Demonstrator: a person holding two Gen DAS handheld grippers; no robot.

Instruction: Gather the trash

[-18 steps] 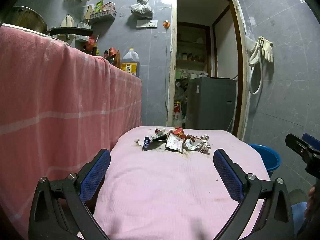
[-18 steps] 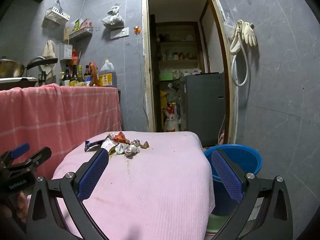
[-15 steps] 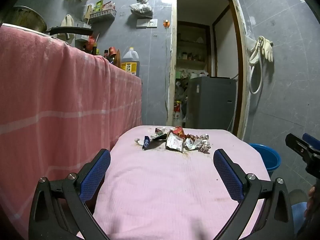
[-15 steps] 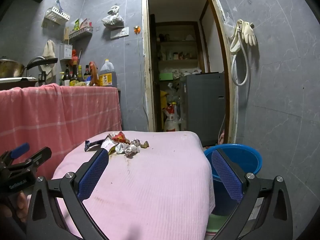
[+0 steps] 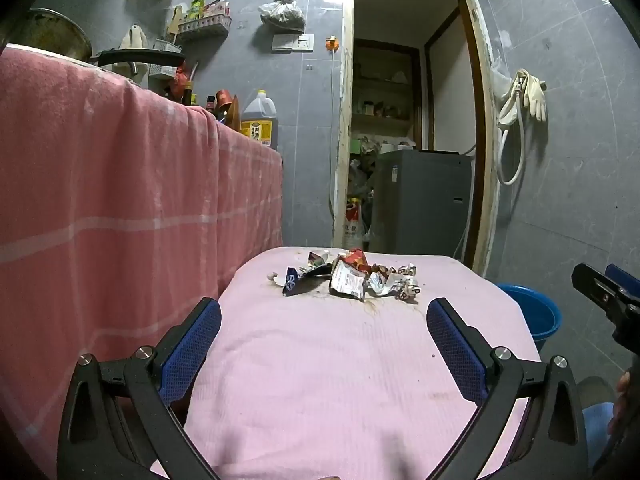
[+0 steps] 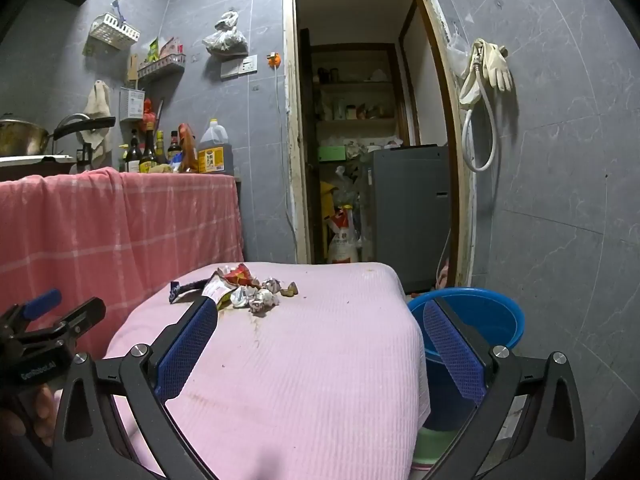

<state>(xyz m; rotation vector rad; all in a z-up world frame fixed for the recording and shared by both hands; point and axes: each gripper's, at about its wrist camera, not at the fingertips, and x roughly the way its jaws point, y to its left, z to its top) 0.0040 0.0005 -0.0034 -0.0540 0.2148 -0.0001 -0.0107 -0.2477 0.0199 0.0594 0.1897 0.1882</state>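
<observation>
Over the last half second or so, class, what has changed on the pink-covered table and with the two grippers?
Nothing visibly changed: the trash pile lies untouched on the pink-covered table, the left gripper and right gripper stand open and empty, and the blue basin sits beside the table.

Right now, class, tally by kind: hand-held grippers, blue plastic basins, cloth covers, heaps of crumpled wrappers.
Grippers: 2, left gripper, right gripper
Round blue plastic basin: 1
Cloth covers: 2, pink cloth, red checked cloth
Heap of crumpled wrappers: 1
Total: 6
</observation>
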